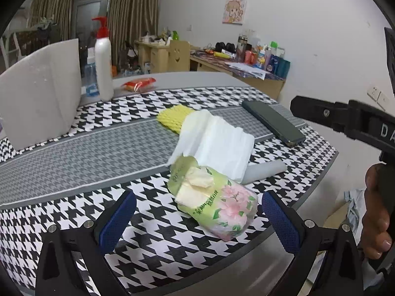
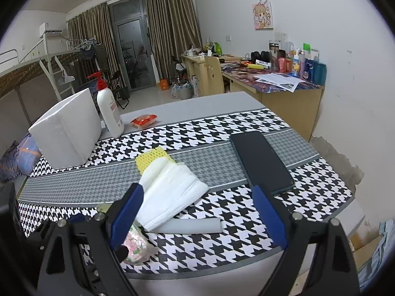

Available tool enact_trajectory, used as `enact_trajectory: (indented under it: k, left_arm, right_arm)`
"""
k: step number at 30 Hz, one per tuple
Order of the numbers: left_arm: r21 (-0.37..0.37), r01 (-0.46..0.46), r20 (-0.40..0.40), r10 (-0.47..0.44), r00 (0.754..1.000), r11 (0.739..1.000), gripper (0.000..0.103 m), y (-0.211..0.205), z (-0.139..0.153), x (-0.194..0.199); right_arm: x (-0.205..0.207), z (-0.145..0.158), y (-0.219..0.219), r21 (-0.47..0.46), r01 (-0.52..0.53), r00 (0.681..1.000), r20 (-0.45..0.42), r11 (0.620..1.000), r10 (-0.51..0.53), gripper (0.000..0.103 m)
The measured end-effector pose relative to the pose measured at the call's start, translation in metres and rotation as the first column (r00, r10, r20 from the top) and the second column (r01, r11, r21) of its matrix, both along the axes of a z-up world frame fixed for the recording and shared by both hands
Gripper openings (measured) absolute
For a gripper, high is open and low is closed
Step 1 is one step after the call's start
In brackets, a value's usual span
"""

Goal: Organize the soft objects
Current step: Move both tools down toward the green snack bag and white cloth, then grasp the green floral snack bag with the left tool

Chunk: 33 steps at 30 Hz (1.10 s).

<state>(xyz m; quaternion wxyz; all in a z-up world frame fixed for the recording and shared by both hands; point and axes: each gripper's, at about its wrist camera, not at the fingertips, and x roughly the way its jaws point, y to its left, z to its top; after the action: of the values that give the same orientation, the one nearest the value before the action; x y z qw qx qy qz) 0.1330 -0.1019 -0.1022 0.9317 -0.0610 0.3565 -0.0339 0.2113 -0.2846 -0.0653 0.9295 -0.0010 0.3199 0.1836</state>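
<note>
Tissue pack lies on the bench between your spread left gripper jaws. Right gripper jaws likewise spread, holding nothing. Approach step: advance, then close gently.

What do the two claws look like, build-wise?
Both match: the left claw and right claw have black plastic bodies, silver screw heads at the joints and blue textured pads on the fingers. White lettering, partly cut off, marks the right unit's body. No cables or sleeves visible.
</note>
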Motion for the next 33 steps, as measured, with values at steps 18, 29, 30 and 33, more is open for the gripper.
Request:
enact_trajectory:
  k: [18, 29, 30, 33]
  left_arm:
    - [-0.016, -0.006, -0.072, 0.005, 0.997, 1.0, 0.079, -0.009, -0.018, 0.011]
    - [-0.024, 0.018, -0.063, -0.019, 0.998, 1.0, 0.042, -0.009, -0.017, 0.007]
    - [-0.027, 0.021, -0.059, -0.023, 0.998, 0.999, 0.04, -0.008, -0.016, 0.006]
    - [-0.026, 0.036, -0.041, -0.037, 0.998, 0.999, 0.033, -0.007, -0.011, 0.001]
  right_arm:
    - [0.007, -0.009, -0.005, 0.016, -0.017, 0.999, -0.031, 1.0, 0.018, 0.093]
    - [0.01, -0.011, -0.003, 0.014, -0.017, 0.999, -0.041, 1.0, 0.017, 0.093]
    - [0.01, -0.011, -0.002, 0.013, -0.017, 0.999, -0.041, 1.0, 0.018, 0.093]
    - [0.01, -0.009, -0.001, 0.011, -0.02, 0.999, -0.037, 1.0, 0.02, 0.093]
